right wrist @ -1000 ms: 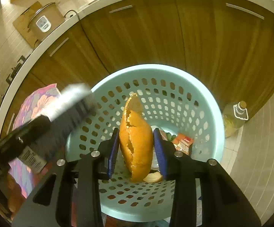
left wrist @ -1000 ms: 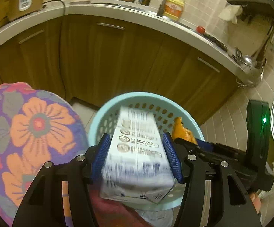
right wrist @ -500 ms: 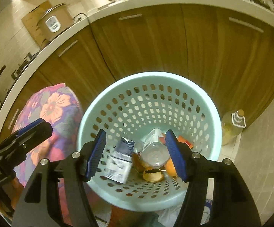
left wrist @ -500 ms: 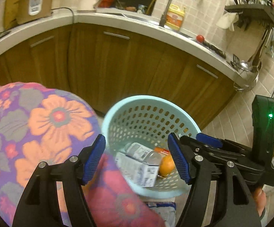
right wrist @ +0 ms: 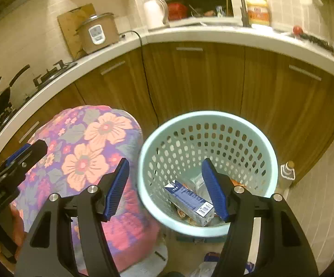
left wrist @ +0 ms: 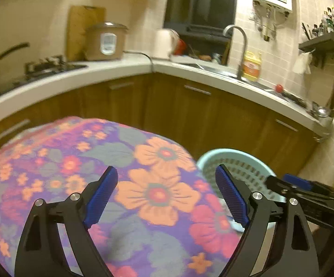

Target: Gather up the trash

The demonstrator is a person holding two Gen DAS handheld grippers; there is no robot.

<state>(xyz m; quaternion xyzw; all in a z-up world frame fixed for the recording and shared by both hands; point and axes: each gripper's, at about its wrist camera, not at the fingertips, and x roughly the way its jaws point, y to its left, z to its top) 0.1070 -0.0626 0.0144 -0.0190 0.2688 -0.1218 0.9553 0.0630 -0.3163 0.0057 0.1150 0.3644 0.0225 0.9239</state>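
change: carton [right wrist: 189, 200] and peel dropped into basket [right wrist: 254, 127] | my left gripper [left wrist: 164, 195] and right gripper [right wrist: 165, 188] both released, empty, pulled back | drop done, next trash

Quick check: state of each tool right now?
Left tool: open, holding nothing.
Right tool: open, holding nothing.

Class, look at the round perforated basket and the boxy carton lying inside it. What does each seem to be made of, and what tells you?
Basket: likely moulded plastic, pale teal, smooth with a slight sheen; the even rows of punched holes and the thick rolled rim suggest it. Carton: probably coated paperboard, with flat printed faces, folded edges and a barcode; a lining cannot be seen.
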